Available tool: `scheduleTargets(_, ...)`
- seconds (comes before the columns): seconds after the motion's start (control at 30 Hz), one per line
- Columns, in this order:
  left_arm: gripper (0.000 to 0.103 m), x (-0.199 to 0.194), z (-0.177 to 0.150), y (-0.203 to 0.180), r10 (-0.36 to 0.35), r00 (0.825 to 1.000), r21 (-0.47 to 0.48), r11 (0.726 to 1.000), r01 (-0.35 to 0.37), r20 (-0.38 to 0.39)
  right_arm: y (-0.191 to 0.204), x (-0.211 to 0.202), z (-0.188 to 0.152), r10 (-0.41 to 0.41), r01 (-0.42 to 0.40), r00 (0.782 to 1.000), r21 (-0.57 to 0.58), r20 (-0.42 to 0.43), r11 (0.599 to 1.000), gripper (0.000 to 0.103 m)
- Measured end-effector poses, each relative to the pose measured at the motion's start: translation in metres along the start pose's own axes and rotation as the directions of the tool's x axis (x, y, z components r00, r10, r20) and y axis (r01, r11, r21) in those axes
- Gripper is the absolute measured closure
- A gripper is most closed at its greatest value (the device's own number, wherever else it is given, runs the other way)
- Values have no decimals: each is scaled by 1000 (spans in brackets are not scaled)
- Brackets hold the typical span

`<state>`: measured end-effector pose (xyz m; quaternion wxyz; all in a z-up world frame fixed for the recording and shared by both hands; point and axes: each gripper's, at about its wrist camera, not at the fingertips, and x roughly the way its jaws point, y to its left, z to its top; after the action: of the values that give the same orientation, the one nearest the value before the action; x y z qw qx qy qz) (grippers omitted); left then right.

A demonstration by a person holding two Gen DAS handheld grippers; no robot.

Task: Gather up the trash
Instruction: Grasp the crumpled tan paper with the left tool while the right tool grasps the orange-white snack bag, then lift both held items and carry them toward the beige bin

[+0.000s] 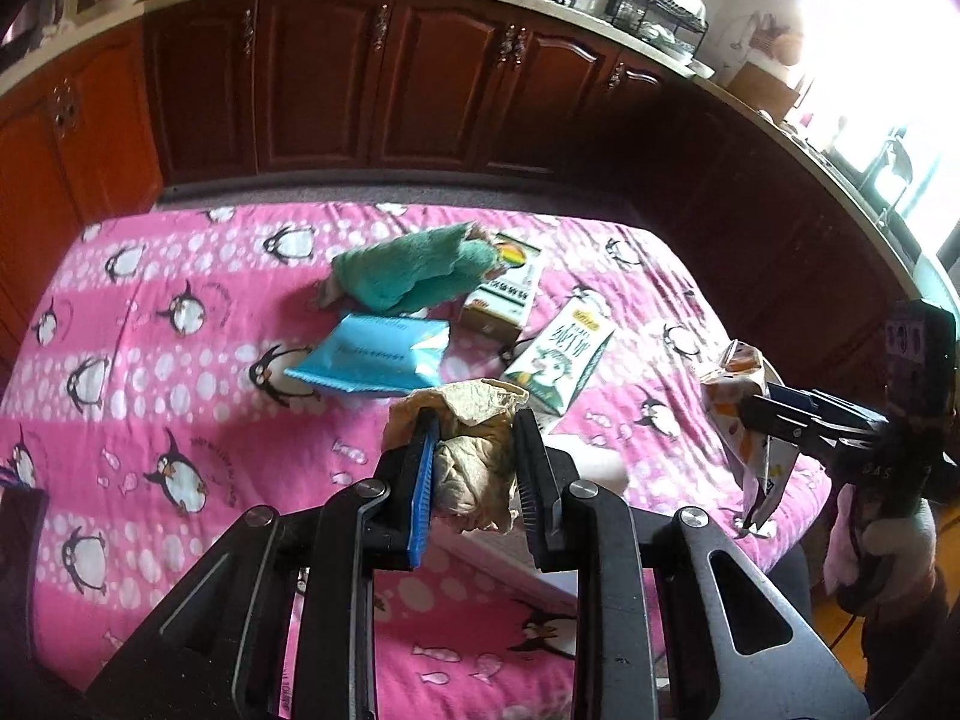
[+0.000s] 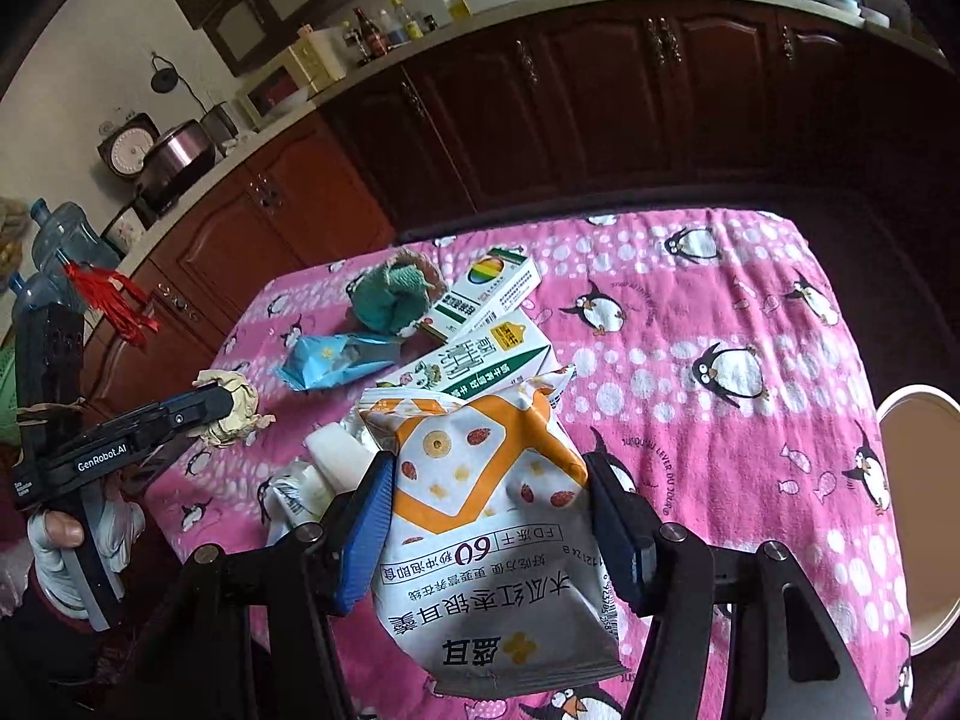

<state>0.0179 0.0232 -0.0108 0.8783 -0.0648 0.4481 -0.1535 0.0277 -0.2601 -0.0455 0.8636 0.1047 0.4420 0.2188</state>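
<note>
Paper ball (image 1: 474, 456), crumpled and beige, pinched between the fingers of the left gripper (image 1: 474, 450); bulging above the fingertips and hanging below the pads. Lifted clear of the pink penguin cloth (image 1: 150, 360).

Snack bag (image 2: 486, 510), white with orange pattern, clamped between the fingers of the right gripper (image 2: 489, 480); jaws fairly wide, pads pressing on both its sides. Top of bag crinkled above the fingertips, printed bottom end hanging toward the camera.

Beyond the left fingertips, on the cloth: blue pouch (image 1: 372, 357), green cloth roll (image 1: 414, 270), flat box (image 1: 504, 294) with rainbow mark, milk carton (image 1: 561, 360) lying on its side. Carton just to the right of the fingertips, pouch just to the left; roll and box further away, touching each other.

Left of the right fingers: something white (image 2: 333, 450), perhaps a bottle or wrapper, partly hidden behind the bag, hard to tell. Far right of the fingers, off the cloth edge: round white-rimmed bin (image 2: 918, 480), only partly seen.

Gloved hand (image 2: 66, 546) around the left gripper handle.
</note>
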Motion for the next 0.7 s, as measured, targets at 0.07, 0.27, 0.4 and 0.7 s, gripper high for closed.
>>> scheduleTargets(0.07, 81, -2, 2, -6, -1, 1000, 11, 1000, 1, 5, 2, -3, 1, -1, 1, 1000, -6, 7, 1000, 43)
scheduleTargets(0.27, 81, -4, 5, -21, -7, 1000, 41, 999, 7, 14, 6, -15, 3, 2, -1, 999, -15, 34, 1000, 43)
scheduleTargets(0.4, 81, -6, 9, -31, -10, 1000, 60, 998, 9, 23, 7, -22, 5, -8, 9, 998, -12, 56, 1000, 43)
scheduleTargets(0.7, 81, -8, 19, -57, -5, 999, 119, 993, 1, 37, 1, -39, 7, -26, 26, 995, 5, 100, 1000, 43)
